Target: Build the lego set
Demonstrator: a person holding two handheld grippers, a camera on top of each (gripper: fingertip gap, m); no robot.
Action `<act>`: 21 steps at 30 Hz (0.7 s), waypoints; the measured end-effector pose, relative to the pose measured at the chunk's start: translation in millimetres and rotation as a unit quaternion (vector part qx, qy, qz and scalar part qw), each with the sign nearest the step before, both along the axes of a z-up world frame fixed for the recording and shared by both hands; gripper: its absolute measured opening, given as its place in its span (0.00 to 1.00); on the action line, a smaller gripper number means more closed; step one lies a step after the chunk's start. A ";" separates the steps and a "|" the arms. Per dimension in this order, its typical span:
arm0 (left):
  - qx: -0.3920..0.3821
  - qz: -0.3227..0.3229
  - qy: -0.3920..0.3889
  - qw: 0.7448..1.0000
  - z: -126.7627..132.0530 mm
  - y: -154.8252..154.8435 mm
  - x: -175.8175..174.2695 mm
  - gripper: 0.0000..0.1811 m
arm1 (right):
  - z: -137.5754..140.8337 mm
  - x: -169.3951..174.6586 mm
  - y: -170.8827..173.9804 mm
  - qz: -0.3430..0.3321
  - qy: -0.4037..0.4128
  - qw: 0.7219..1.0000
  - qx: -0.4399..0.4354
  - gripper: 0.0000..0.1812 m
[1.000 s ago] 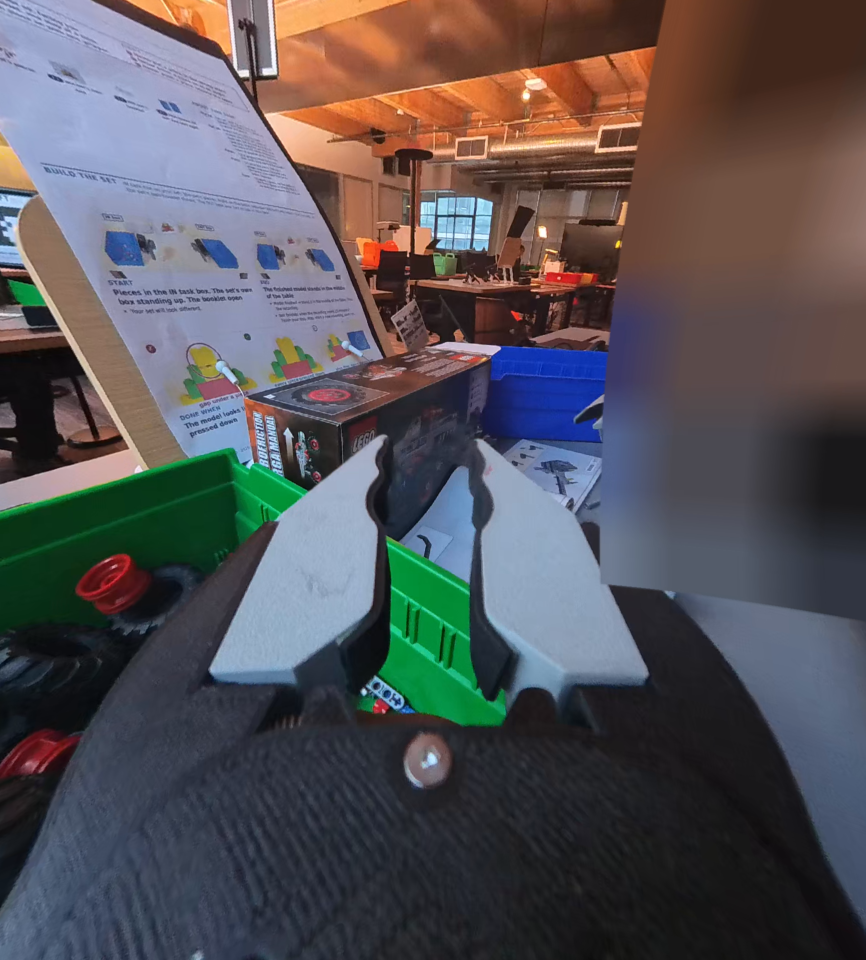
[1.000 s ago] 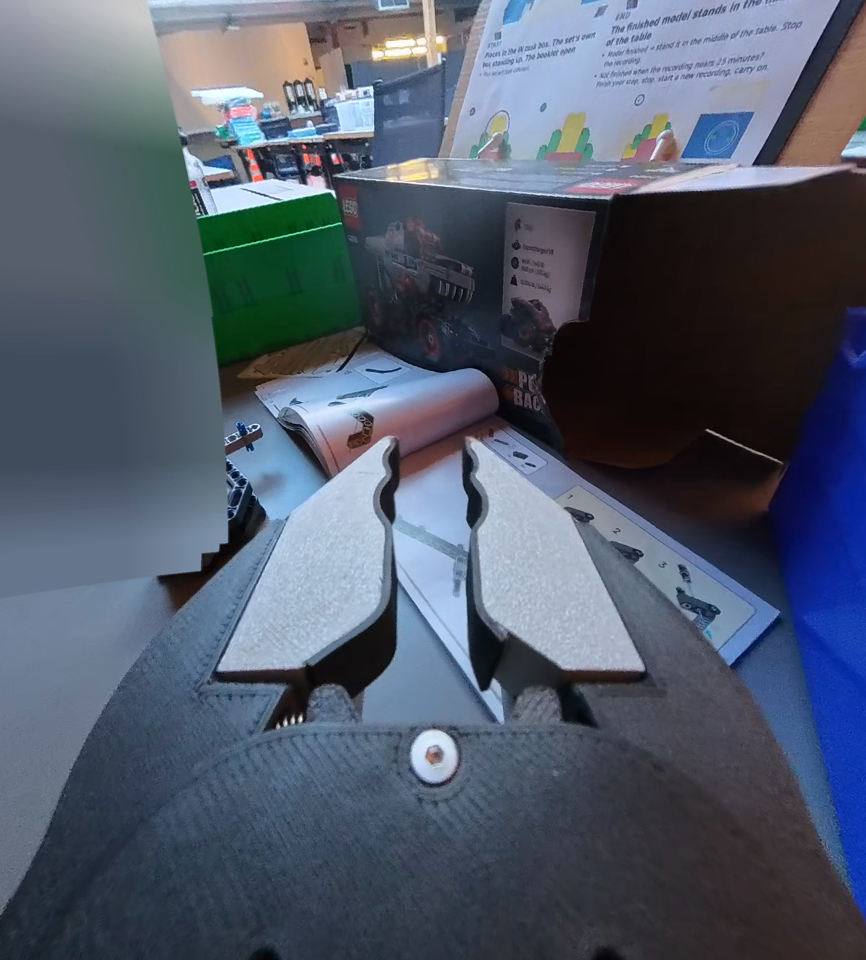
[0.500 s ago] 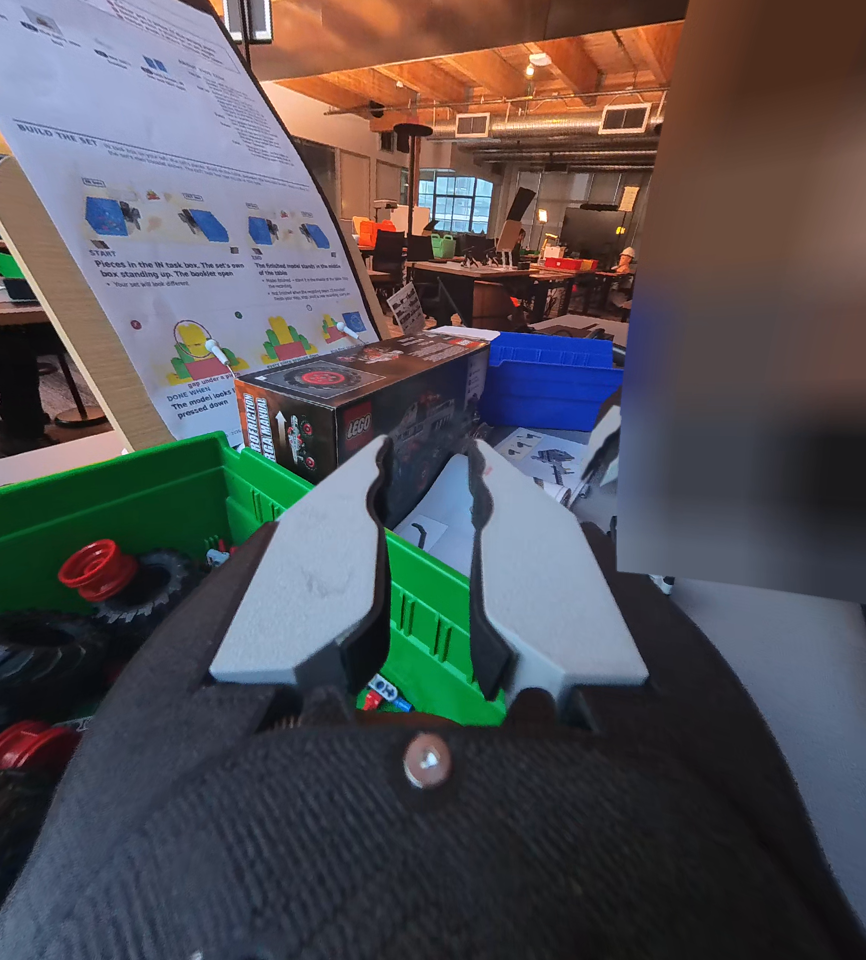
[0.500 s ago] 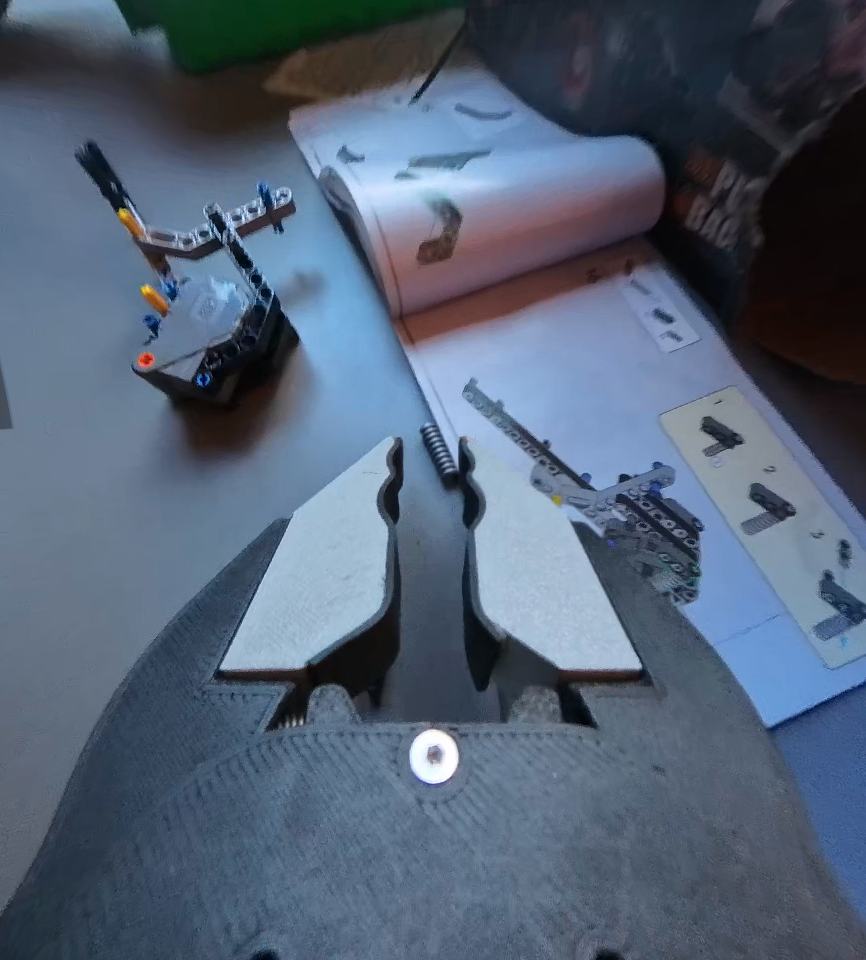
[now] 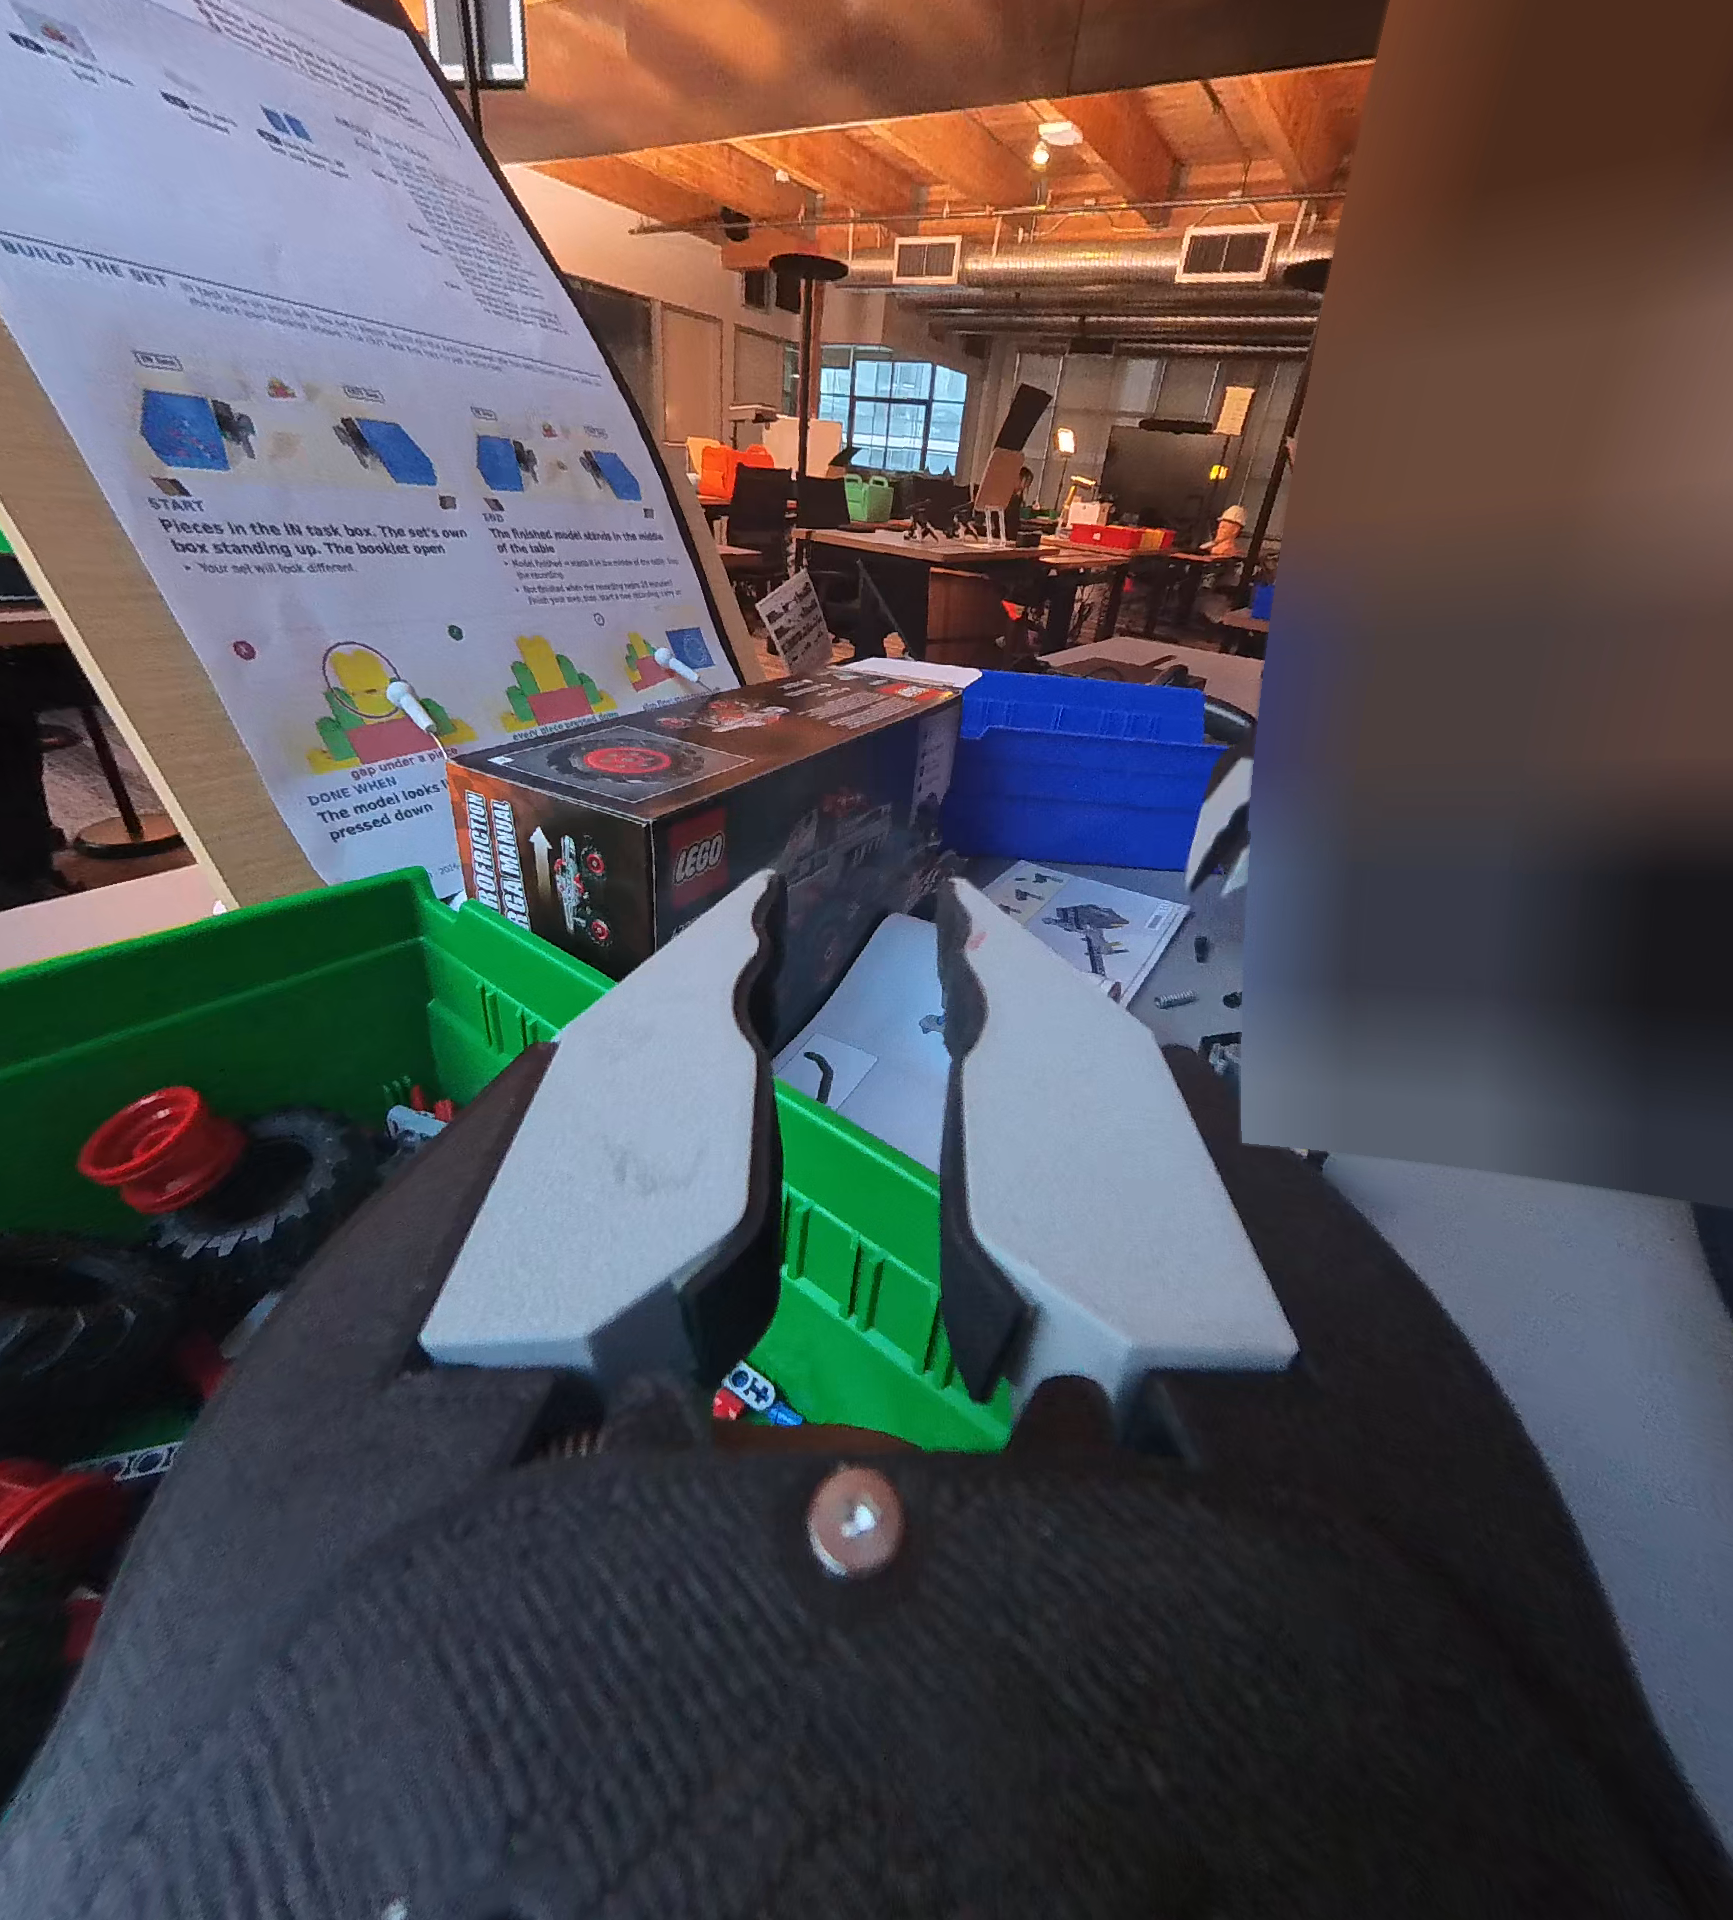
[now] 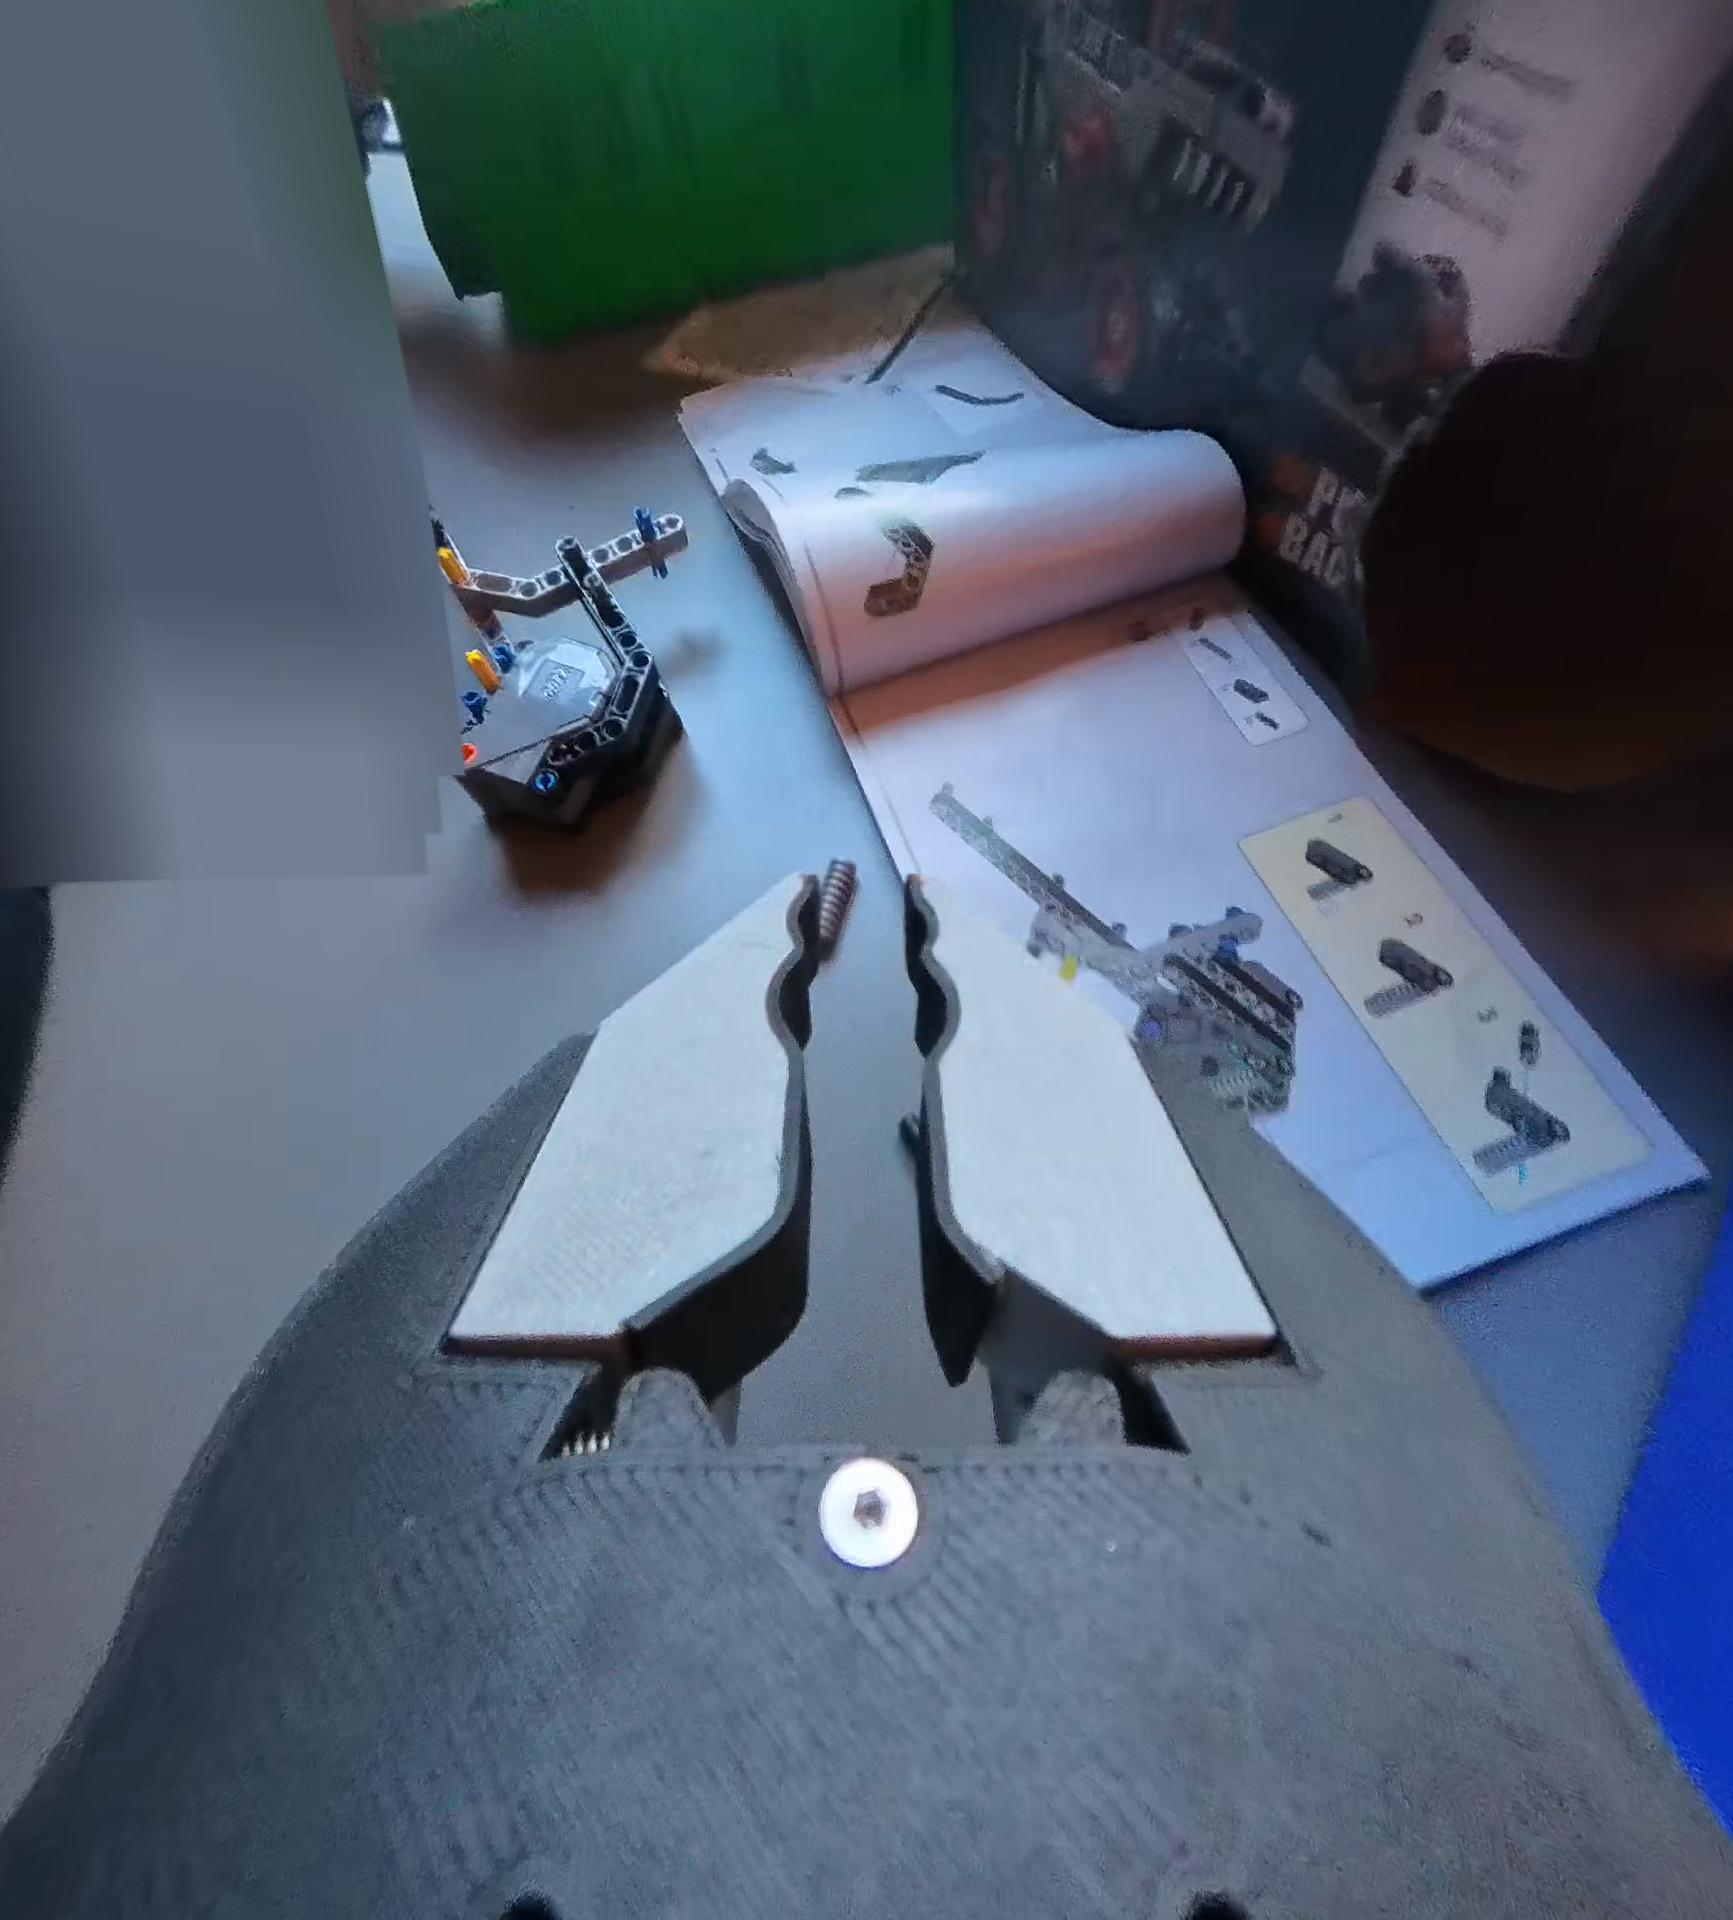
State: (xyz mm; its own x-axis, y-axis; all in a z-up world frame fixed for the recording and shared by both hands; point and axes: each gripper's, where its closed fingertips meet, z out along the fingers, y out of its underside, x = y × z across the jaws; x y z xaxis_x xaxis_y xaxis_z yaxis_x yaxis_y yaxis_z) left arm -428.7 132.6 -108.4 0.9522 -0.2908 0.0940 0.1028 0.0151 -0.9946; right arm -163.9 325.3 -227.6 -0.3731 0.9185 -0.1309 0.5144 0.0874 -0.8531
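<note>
Two views, and the open instruction booklet (image 6: 1132, 790) is the landmark for both. Left wrist view: the left gripper (image 5: 851, 935) hangs parted and empty over the near wall of the green bin (image 5: 218, 997), left of the booklet, with black tyres (image 5: 270, 1174) and red wheel hubs (image 5: 161, 1143) lying inside; the set's box (image 5: 696, 821) stands behind the booklet.

Right wrist view: the right gripper (image 6: 862, 904) is spread, nothing gripped, tips straddling a small dark spring (image 6: 838, 894) on the table just left of the booklet's edge. The partly built model (image 6: 571, 707) sits farther left. To grasp well, I judge: centre the spring between the fingertips (image 6: 929, 940), lower until they nearly touch the table, close slowly so it does not roll or flick away
</note>
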 end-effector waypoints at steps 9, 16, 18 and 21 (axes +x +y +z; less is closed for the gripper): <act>-0.008 0.000 -0.003 1.000 -3.8 1.9 -0.2 0.14 | -15.9 -1.5 26.4 -0.065 -0.022 0.994 0.079 0.05; -0.023 0.009 -0.005 1.000 -8.9 4.8 -3.5 0.14 | 16.8 -10.1 68.1 -0.189 0.085 0.976 0.074 0.00; -0.023 0.010 -0.004 1.000 -9.2 4.9 -3.6 0.14 | 27.5 -8.8 73.1 -0.203 0.115 0.970 0.064 0.01; -0.025 0.014 -0.001 1.000 -10.4 5.9 -4.7 0.14 | 31.3 -7.4 76.5 -0.214 0.123 0.966 0.072 0.02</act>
State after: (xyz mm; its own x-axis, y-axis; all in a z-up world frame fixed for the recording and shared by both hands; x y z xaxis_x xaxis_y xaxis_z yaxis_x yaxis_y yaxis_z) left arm -433.5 138.5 -118.8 0.9599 -0.2582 0.1095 0.1048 -0.0318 -0.9940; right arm -171.2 401.8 -196.3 0.0414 0.9977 0.0533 0.3128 0.0377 -0.9491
